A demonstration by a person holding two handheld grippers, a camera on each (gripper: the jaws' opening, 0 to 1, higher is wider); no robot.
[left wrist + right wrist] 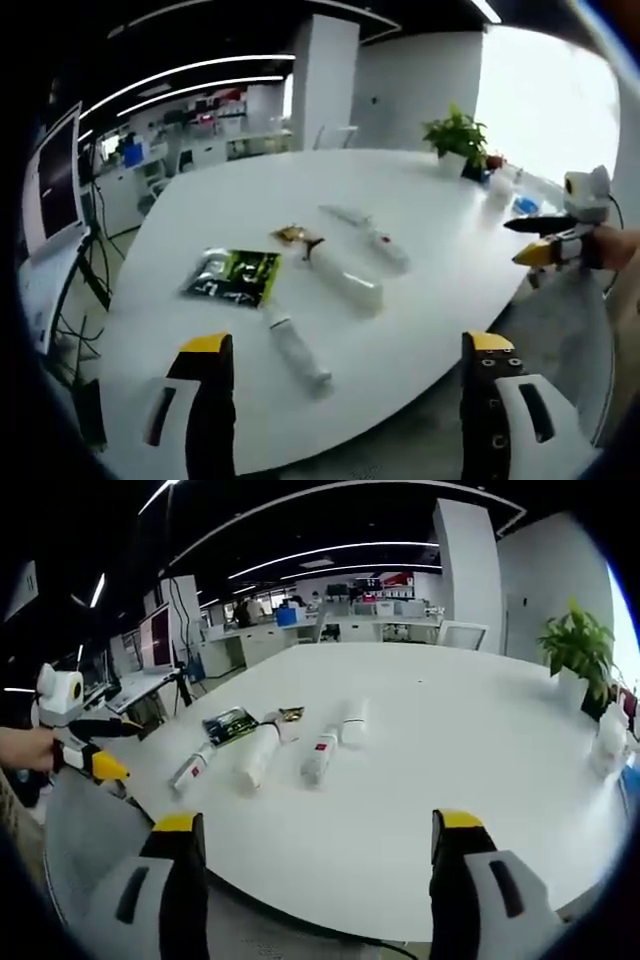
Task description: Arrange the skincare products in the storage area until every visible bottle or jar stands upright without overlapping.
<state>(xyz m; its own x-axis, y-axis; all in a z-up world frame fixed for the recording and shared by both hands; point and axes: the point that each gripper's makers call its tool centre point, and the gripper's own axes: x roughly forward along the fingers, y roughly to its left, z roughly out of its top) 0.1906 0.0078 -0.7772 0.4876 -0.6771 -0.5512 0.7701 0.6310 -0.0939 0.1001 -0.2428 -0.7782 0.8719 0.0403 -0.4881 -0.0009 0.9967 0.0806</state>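
Several skincare containers lie on their sides on the white table (pixel 240 200). Nearest my left gripper is a slim bottle (pixel 296 350) (pixel 190 770), then a white tube (pixel 345 280) (pixel 257 755). Beyond it are a red-labelled bottle (pixel 390 250) (pixel 320 757) and a white container (pixel 345 213) (pixel 353 723). A black and green sachet (pixel 232 276) (pixel 230 723) and a small gold packet (pixel 295 235) (pixel 291 714) lie flat beside them. My left gripper (pixel 348 343) (pixel 120 748) stands open off the table's edge. My right gripper (pixel 315 822) (pixel 535 240) is open too, with nothing between its jaws.
A potted plant (pixel 457 135) (pixel 575 645) and small white items (pixel 608 740) stand at the table's far side. A monitor (pixel 55 180) on a stand with cables is beside the table. Office desks fill the background. A hand (pixel 615 245) holds the right gripper.
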